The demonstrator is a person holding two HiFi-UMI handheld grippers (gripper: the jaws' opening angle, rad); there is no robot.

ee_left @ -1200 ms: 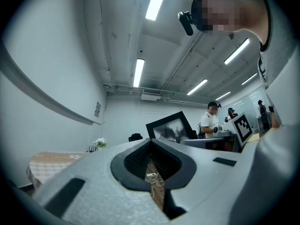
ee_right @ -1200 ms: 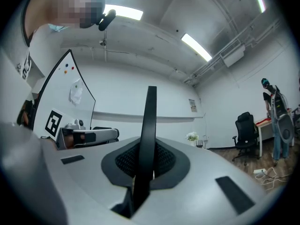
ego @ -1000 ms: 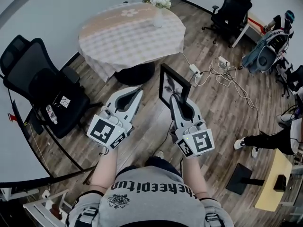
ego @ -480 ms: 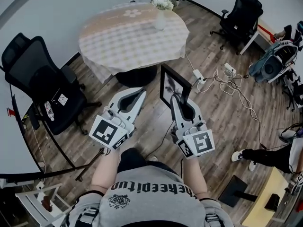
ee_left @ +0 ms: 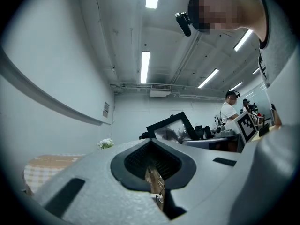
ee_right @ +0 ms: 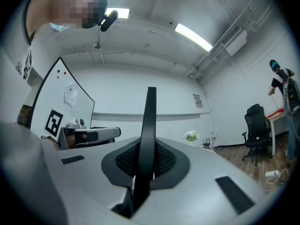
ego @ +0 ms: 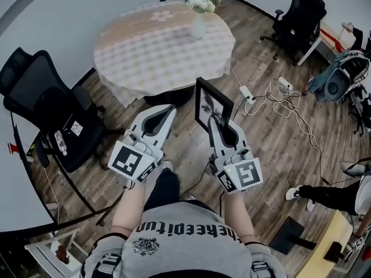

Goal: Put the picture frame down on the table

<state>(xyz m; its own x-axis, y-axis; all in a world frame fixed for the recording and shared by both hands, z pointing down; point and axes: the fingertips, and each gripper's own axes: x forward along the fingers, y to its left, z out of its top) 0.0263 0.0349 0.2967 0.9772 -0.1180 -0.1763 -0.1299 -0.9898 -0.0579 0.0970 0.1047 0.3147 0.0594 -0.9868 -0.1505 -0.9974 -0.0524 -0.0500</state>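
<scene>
The picture frame is black with a dark palm image. It stands upright in my right gripper, which is shut on its lower edge. In the right gripper view the frame shows edge-on as a dark bar rising from between the closed jaws. My left gripper hangs beside it on the left, shut and holding nothing, and from its view the frame shows to the right. Both are over wooden floor, just short of the round table with a checked cloth.
A white vase of flowers stands at the table's far side. A black office chair is close on the left, and another chair is at the back right. A power strip and cables lie on the floor to the right.
The person has stepped toward the table, which now lies nearer to both grippers. The grippers keep their pose side by side, and the frame stays gripped.
</scene>
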